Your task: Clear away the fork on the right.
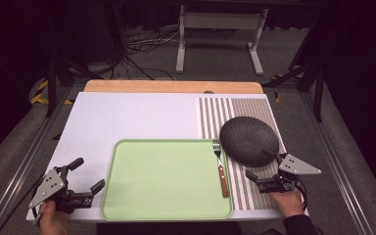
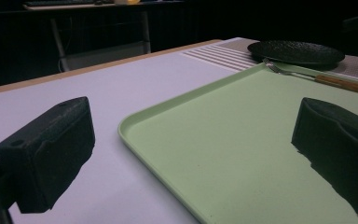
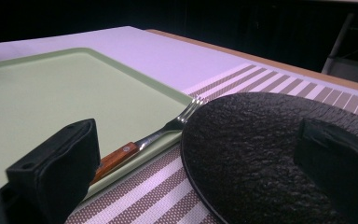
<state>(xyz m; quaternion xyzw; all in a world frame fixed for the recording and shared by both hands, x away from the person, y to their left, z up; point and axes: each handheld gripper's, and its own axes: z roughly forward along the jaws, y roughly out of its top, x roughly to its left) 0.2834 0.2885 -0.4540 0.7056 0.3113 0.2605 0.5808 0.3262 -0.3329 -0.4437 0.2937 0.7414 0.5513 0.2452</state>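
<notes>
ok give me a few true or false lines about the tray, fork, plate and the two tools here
1. The fork lies along the right edge of the green tray. True.
2. The black plate sits in the middle of the tray. False: it rests on the striped placemat, to the right of the tray.
3. The left tool is open, with nothing between its jaws. True.
4. The right tool is clamped on the fork's wooden handle. False: it is open near the plate's near rim, and the fork lies untouched.
5. The fork's tines point toward the person. False: they point away, with the handle nearer the person.
</notes>
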